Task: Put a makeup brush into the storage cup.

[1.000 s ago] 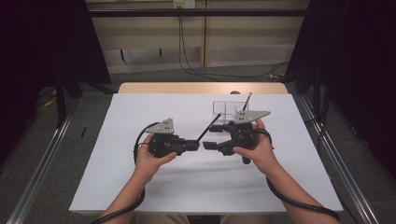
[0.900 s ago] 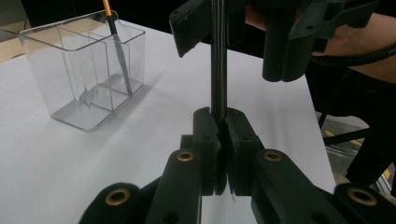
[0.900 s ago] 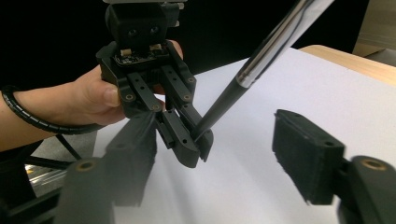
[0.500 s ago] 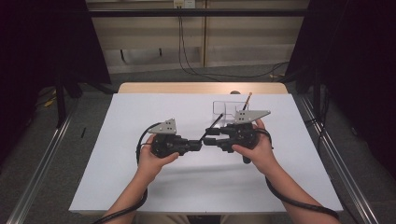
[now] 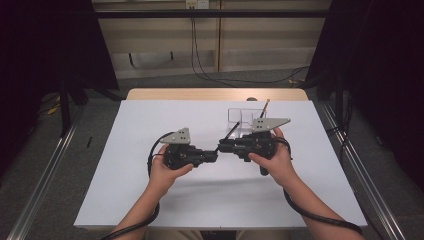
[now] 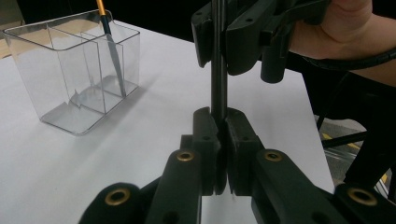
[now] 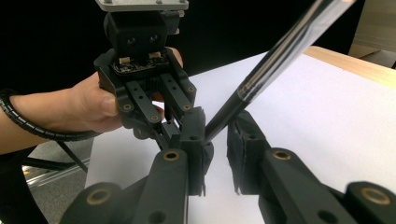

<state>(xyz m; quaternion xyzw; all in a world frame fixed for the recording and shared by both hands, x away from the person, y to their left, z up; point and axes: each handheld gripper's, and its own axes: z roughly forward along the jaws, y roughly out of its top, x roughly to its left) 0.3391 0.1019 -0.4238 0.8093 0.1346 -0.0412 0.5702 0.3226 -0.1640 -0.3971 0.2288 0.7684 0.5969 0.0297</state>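
A thin black stick (image 5: 231,132) slants up over the middle of the white table (image 5: 150,200). My left gripper (image 5: 216,152) is shut on its lower end; in the left gripper view the pads (image 6: 205,140) clamp the stick (image 6: 218,84). My right gripper (image 5: 222,147) faces it nose to nose, its jaws having just been closing. They now flank the stick (image 7: 261,74) just above the left gripper's hold. In the left gripper view the right gripper (image 6: 219,42) sits tight against both sides of the stick.
A clear plastic holder (image 5: 242,117) with compartments stands behind the right hand; a gold-handled brush (image 5: 265,106) leans in it. In the left gripper view the holder (image 6: 74,74) is at the far left. A wooden table edge (image 5: 215,94) runs along the back.
The right gripper's jaws have narrowed from wide apart to close around the black stick. Both hands have stayed where they were, and the left gripper has kept its hold.
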